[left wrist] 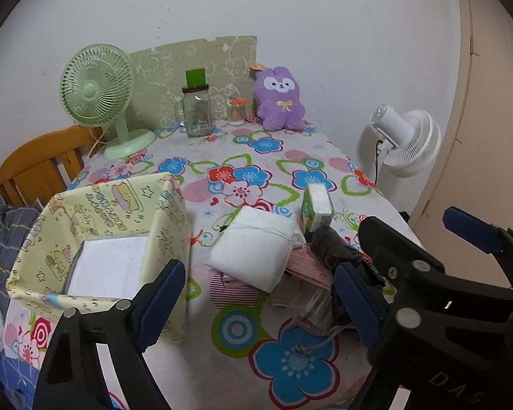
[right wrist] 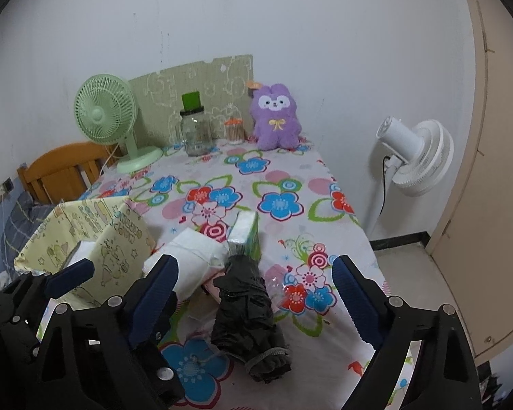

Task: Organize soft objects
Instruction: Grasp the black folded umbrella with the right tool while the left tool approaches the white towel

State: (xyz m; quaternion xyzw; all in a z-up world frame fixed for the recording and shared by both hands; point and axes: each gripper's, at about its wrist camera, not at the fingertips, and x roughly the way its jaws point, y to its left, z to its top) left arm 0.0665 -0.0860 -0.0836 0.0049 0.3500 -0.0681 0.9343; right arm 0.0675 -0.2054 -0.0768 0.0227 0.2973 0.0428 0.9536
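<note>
Soft objects, heaped on the flowered worktop (left wrist: 290, 164) just right of the yellow fabric bin (left wrist: 167, 225), which serves as landmark. Nearest item: black folded umbrella (right wrist: 249, 311), lying lengthwise at the heap's front, its strap end toward the camera. Right tool (right wrist: 253, 294): jaws spread wide above the umbrella, blue pads clear of it, nothing gripped. Left tool (left wrist: 260, 294): jaws likewise wide apart, nothing gripped, one finger in front of the bin's near corner, the other before the umbrella. White padded bundle (left wrist: 256, 253), tied with thin cord, lies just right of the bin, apart from its wall. Pink striped cloth (left wrist: 232, 290) and a pink packet (left wrist: 311, 266) sit partly under the bundle; a clear plastic bag (left wrist: 311, 304) lies in front of them. Green tissue pack (left wrist: 316, 210) stands on edge, right of the bin and behind the umbrella. Bin: open-topped, cartoon print, white lining visible at the bottom. Far beyond the bin, against the wall: green desk fan (left wrist: 99, 92), glass jar (left wrist: 196, 109) with green block on its lid, small cotton-swab jar (left wrist: 236, 112), purple plush rabbit (left wrist: 280, 99). White floor fan (left wrist: 407, 140) stands off the worktop, far right of the bin. Wooden chair back (left wrist: 41, 164) shows behind the bin's left side.
</note>
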